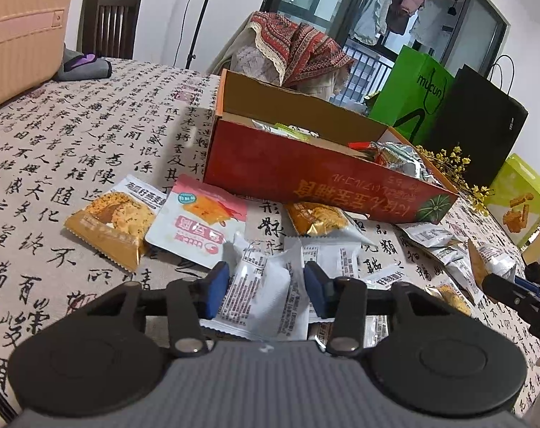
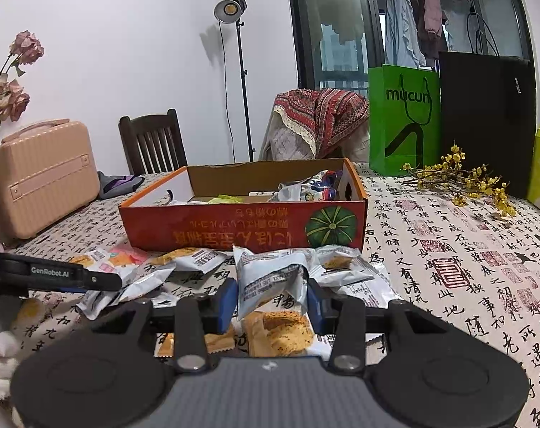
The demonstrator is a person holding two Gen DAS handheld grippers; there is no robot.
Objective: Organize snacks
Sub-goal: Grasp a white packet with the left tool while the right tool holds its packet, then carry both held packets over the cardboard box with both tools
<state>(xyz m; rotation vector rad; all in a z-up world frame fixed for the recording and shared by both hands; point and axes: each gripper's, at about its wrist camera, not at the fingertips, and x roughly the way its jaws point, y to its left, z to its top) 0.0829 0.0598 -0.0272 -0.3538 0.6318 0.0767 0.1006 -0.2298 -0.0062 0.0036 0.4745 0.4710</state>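
A red cardboard box (image 1: 305, 174) (image 2: 241, 232) stands open on the calligraphy-print tablecloth with several snack packets inside. More packets lie loose in front of it. My left gripper (image 1: 266, 290) is shut on a white snack packet (image 1: 259, 281), its blue pads pressing both sides and crumpling it. My right gripper (image 2: 272, 301) is shut on another white packet (image 2: 270, 274), which is held upright above an orange biscuit packet (image 2: 280, 331). An orange packet (image 1: 109, 228) and a pink-and-white pouch (image 1: 198, 221) lie left of the pile.
A pink hard case (image 2: 41, 178) sits at the table's far left, with a dark chair (image 2: 152, 142) behind. A green bag (image 2: 405, 121), a black bag (image 2: 487, 121) and a yellow flower sprig (image 2: 466, 178) occupy the far right. Bare cloth lies right of the box.
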